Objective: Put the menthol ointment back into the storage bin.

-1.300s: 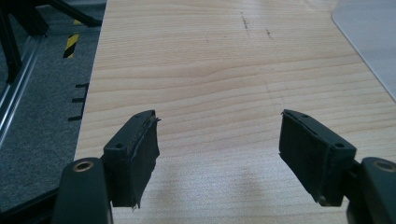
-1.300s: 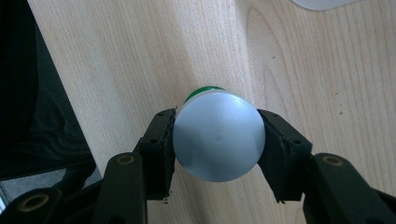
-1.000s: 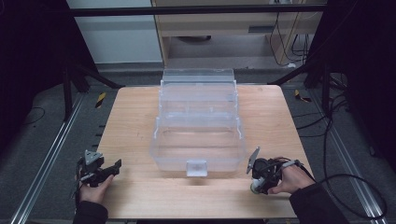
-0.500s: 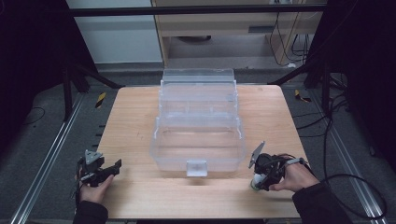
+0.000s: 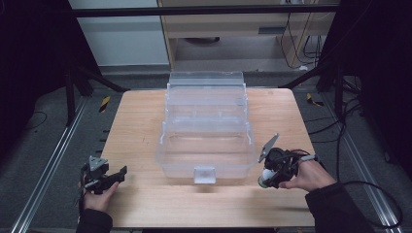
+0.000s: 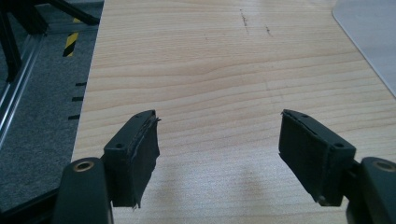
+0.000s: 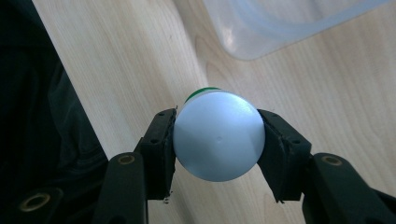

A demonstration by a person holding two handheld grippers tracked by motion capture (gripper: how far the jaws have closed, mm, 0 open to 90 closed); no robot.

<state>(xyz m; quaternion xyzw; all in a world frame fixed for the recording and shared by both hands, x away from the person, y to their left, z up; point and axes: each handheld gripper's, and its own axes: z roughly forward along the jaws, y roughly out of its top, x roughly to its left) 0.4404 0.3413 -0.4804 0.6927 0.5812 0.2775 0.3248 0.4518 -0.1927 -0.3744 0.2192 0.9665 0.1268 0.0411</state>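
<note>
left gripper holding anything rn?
No, in the left gripper view the left gripper has its jaws wide apart with just bare wooden table between them.

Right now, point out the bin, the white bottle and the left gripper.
bin (image 5: 206, 160), high view, front wall.
white bottle (image 7: 218, 135), right gripper view, round end facing the camera, between the jaws.
left gripper (image 6: 217, 156), left gripper view, midway between its open jaws.

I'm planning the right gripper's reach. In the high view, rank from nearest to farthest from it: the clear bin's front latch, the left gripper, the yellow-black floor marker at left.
1. Front latch of the clear bin, just left of the right gripper.
2. Left gripper, at the table's opposite front corner.
3. Yellow-black floor marker, on the floor beyond the table's left edge.
</note>
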